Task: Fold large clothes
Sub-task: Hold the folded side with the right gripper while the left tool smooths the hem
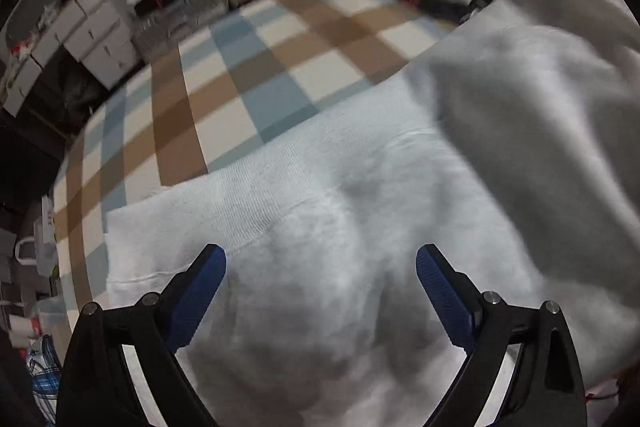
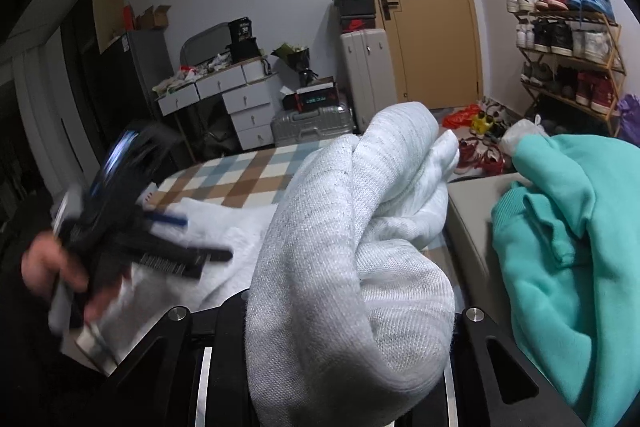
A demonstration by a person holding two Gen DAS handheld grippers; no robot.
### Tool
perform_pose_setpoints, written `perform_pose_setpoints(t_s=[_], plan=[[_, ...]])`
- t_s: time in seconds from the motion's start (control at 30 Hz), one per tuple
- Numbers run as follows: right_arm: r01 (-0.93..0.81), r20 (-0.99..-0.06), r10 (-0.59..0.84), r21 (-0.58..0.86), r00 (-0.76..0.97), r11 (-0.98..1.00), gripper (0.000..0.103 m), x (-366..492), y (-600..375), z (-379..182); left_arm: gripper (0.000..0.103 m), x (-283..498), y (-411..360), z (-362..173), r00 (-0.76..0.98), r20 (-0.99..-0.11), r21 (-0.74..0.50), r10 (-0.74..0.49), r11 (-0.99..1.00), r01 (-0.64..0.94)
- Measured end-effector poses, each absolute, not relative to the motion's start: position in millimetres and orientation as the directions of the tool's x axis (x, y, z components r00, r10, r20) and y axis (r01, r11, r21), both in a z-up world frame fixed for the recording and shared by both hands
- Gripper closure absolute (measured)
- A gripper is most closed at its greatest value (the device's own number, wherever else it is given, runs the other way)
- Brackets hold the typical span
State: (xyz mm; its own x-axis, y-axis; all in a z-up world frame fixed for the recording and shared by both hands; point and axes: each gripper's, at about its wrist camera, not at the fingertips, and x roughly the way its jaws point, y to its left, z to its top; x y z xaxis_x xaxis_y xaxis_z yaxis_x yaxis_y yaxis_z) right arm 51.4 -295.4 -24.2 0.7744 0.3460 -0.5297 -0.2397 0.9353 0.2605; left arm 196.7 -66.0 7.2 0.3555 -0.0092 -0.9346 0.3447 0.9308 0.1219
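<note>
A large white-grey sweatshirt (image 1: 360,187) lies spread on the checked bed cover (image 1: 240,87), with its ribbed hem toward the left. My left gripper (image 1: 320,253) hangs over it, pointing steeply down, open, with only cloth below its blue pads (image 1: 200,291). In the right wrist view a thick bunch of the same sweatshirt (image 2: 352,227) rises between my right gripper's (image 2: 344,311) black arms, which are shut on it. The cloth hides the right fingertips. The left gripper (image 2: 160,239), blurred, shows there at the left in a hand (image 2: 44,267).
A teal sweatshirt (image 2: 568,227) is heaped at the right over a grey bench (image 2: 468,211). Beyond the bed stand white drawers (image 2: 248,103), suitcases (image 2: 312,125), a door (image 2: 424,7) and a shoe rack (image 2: 568,59). Shoes and bags (image 2: 480,131) litter the floor.
</note>
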Motion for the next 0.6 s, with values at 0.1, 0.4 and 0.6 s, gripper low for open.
perform_pose_setpoints(t_s=[0.1,0.4,0.6], plan=[[-0.228,-0.522,0.354,0.292,0.776,0.929,0.076,51.6,-299.4,-27.0,0.005,198.5,-48.1,-32.9,0.240,-0.970,0.097,0.036,0.963,0.250],[-0.232,-0.539,0.359,0.290,0.762,0.928,0.076,59.1,-298.5,-26.7,0.002,156.5,23.7,4.1,0.266,-0.962,0.012,-0.069,0.957,0.290],[-0.240,-0.526,0.358,0.280,0.772,0.929,0.076,58.1,-293.7,-29.7,0.001,146.3,87.5,-38.0,0.242,-0.964,-0.083,-0.108,0.990,0.112]])
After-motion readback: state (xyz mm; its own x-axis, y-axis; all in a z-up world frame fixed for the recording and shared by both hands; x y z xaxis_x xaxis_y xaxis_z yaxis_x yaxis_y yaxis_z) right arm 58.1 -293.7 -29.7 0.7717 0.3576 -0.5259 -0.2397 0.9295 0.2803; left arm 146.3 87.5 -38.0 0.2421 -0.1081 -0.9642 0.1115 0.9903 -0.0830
